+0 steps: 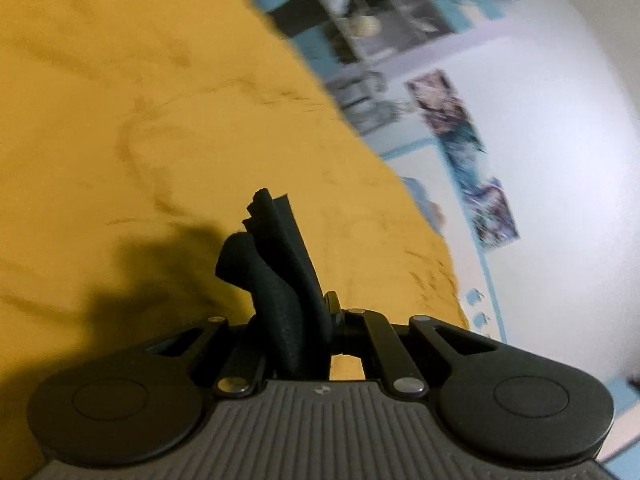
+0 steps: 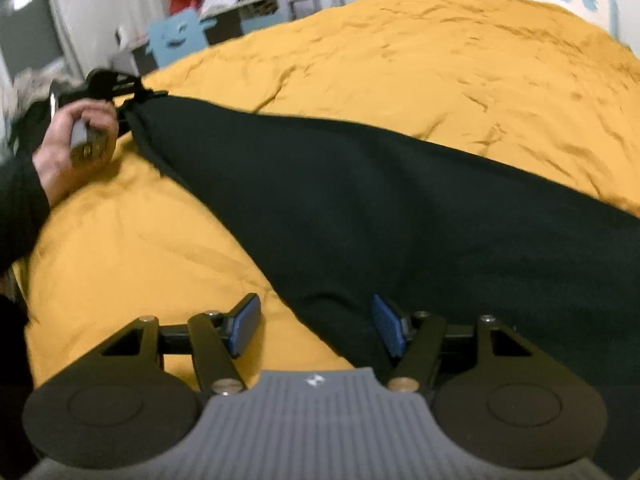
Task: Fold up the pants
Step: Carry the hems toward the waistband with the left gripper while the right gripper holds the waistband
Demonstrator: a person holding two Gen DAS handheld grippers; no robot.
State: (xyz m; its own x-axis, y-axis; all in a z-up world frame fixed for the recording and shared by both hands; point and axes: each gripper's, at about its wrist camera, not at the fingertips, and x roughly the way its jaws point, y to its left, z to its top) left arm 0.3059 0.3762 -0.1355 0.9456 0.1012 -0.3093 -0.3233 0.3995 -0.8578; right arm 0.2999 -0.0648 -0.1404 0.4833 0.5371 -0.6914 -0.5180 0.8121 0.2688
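Nearest the right tool (image 2: pixel 314 326), its two blue-padded jaws stand apart and press on nothing; the edge of the one pair of dark, soft-knit pants (image 2: pixel 400 208) lies just under the right-hand pad, while the mustard-yellow bedspread (image 2: pixel 400 52) shows under the left-hand one. I judge it is poised there to take hold of this near edge, so that both ends can be carried over together for a fold.

Nearest the left tool (image 1: pixel 296 312), the jaws are clamped together on a bunched fold of the same dark cloth, which stands up crumpled just ahead of the pads. Seen from the right wrist, this left tool (image 2: pixel 136 92) sits far off at the narrow end of the pants, with a person's hand (image 2: pixel 76 136) around its grip, lifting that end off the bed so the fabric draws taut between the two.

Count: one pair of pants, two tools, one hand in view, one bedspread. Beyond the bed are blurred shelves and posters.
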